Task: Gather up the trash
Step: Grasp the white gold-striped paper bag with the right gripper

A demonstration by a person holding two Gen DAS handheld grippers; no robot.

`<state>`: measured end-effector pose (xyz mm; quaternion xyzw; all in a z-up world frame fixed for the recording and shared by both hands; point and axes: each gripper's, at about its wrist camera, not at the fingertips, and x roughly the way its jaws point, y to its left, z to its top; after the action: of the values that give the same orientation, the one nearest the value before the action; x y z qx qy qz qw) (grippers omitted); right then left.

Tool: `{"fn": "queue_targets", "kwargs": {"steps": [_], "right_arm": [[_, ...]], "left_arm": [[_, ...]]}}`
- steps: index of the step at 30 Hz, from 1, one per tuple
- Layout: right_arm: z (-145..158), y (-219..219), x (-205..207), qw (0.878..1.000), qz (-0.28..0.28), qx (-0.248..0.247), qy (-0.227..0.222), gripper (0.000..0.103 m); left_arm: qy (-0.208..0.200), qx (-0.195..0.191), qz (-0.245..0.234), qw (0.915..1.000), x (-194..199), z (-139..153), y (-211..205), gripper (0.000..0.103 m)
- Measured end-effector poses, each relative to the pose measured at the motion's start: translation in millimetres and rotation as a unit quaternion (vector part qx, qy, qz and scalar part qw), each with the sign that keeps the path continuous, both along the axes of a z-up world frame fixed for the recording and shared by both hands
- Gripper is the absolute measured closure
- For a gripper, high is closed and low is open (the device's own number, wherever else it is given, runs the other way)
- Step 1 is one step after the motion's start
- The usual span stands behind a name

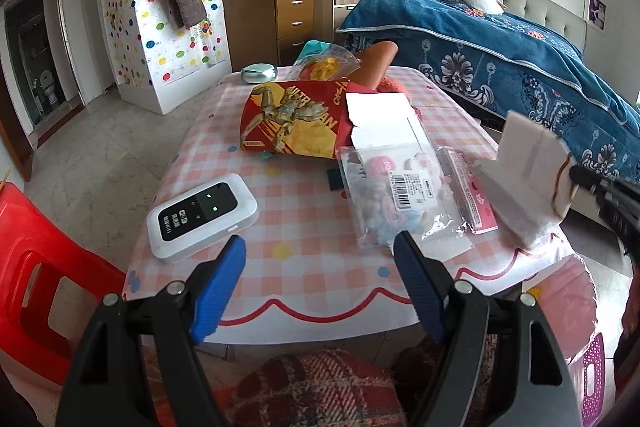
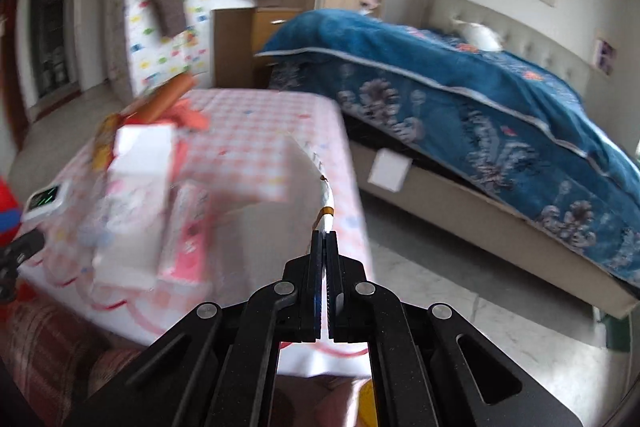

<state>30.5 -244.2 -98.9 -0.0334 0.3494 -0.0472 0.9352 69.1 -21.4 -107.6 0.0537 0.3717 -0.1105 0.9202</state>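
Right claw (image 2: pixel 324 233), pinched on the light, floppy white paper wrapper (image 2: pixel 276 179) mid-frame, holds its crumpled corner; left claw (image 1: pixel 320 247) gapes empty.

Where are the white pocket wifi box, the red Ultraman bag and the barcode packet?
white pocket wifi box (image 1: pixel 202 221), left wrist view, on its dark screen.
red Ultraman bag (image 1: pixel 294 119), left wrist view, on the printed figure.
barcode packet (image 1: pixel 394 201), left wrist view, near its label.

Bare tablecloth (image 1: pixel 304 211) lies between router (image 1: pixel 202 217) and packets (image 1: pixel 396 195).
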Motion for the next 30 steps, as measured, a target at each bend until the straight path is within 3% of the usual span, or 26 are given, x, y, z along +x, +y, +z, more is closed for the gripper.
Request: {"fn": "queue_targets", "kwargs": {"steps": [4,7,9,14,22,24,27,29,30], "right_arm": [[-11,20,0,0.997,0.072,0.018,0.032,0.097],[-13,28,1,0.994,0.099,0.036,0.038,0.079],[-13,32,-1,0.993,0.106,0.043,0.035,0.058],[-20,32,4,0.994,0.089,0.041,0.049,0.042],[-38,12,19,0.990,0.021,0.113,0.076,0.042],[-44,15,21,0.989,0.024,0.109,0.092,0.042],[-47,32,16,0.994,0.027,0.057,0.091,0.042],[-47,31,14,0.994,0.026,0.060,0.092,0.046],[-47,30,13,0.994,0.026,0.059,0.091,0.054]], "left_arm": [[0.000,0.000,-0.001,1.0000,-2,0,0,0.029],[0.000,0.001,-0.001,1.0000,-2,0,0,0.029],[0.001,0.000,0.000,1.0000,-2,0,0,0.029],[0.002,0.001,0.001,1.0000,-3,0,0,0.029],[0.007,0.006,-0.001,1.0000,0,-4,-2,0.029],[0.008,0.007,-0.001,0.9999,1,-5,-3,0.029],[0.012,0.009,0.000,0.9999,3,-7,-3,0.029],[0.014,0.010,0.000,0.9999,4,-8,-3,0.029],[0.015,0.010,0.000,0.9998,4,-9,-3,0.029]]}}
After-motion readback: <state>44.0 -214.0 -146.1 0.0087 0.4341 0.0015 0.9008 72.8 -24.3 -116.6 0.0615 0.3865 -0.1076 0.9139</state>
